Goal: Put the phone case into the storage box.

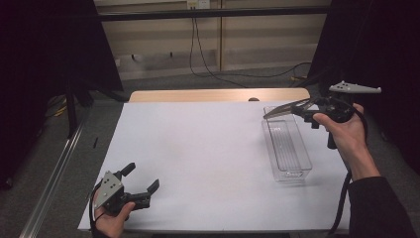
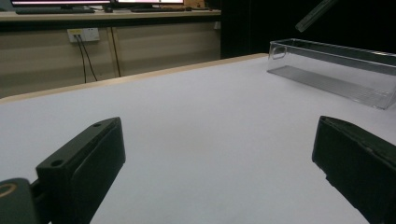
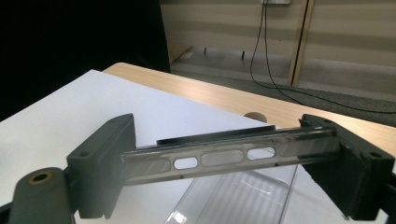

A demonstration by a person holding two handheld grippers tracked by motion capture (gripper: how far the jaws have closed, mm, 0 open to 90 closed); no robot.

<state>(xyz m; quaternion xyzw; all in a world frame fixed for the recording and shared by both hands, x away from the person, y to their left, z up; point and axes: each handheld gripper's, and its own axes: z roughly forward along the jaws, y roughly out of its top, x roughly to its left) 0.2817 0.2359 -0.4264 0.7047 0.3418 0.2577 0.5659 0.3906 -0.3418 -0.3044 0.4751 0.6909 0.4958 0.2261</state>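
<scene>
A person's right hand point(image 1: 346, 130) holds the right gripper point(image 1: 303, 106) above the far right part of the counter point(image 1: 198, 148), its fingers point(image 3: 105, 163) pinching a flat, clear plastic lid point(image 3: 224, 156) by its two ends. In the right gripper view the lid spans the gap between the fingers — three slot-shaped openings run along its middle. In the high view the lid point(image 1: 285, 109) juts out to the left of the gripper, raised over the far end of a clear, open plastic box point(image 1: 287, 144).

The box stands on the white sheet that covers the counter, near the right edge, its long sides running from the near side toward the far edge. The left gripper view shows the box point(image 2: 336, 70) well apart from that gripper, off toward the far right, with one end of the lid point(image 2: 315, 14) hanging in the air above it.

The left gripper point(image 1: 141, 184) sits low at the near left corner of the counter in the person's left hand point(image 1: 111, 218), its fingers point(image 2: 81, 170) spread wide with nothing between them — bare white sheet shows in the gap. A strip of pale wood marks the far edge of the counter. Cables point(image 1: 198, 44) hang down the wall beyond it.
</scene>
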